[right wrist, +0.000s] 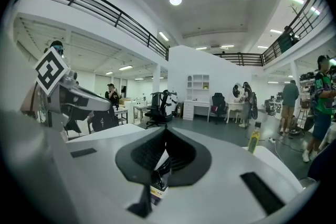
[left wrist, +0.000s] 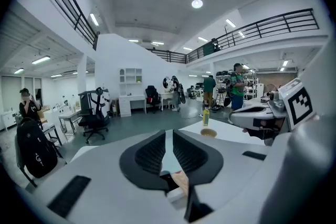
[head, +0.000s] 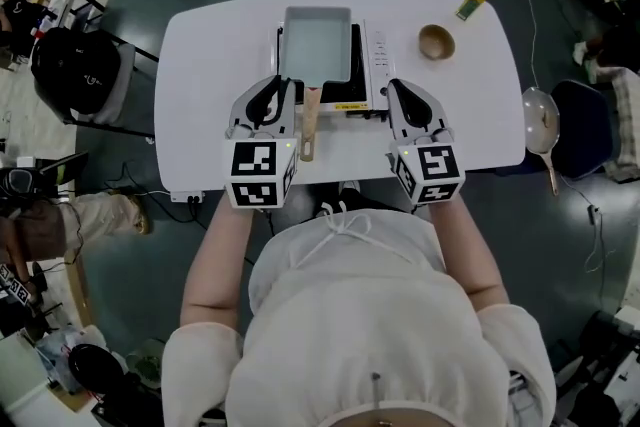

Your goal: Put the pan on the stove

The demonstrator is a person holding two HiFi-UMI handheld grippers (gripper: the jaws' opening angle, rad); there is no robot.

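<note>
With the pan (head: 317,43) already sitting on the stove (head: 373,55) at the far edge of the surface (head: 200,95), we should draw the left claw (head: 275,87) and the right claw (head: 397,87), both narrow and empty, back without knocking the handle (head: 309,125).

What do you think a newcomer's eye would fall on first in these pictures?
Probably the rectangular pan sitting on the portable stove at the middle of the white table, its wooden handle pointing toward the person. Then the two grippers: the left gripper close beside that handle, the right gripper by the stove's near right corner.
</note>
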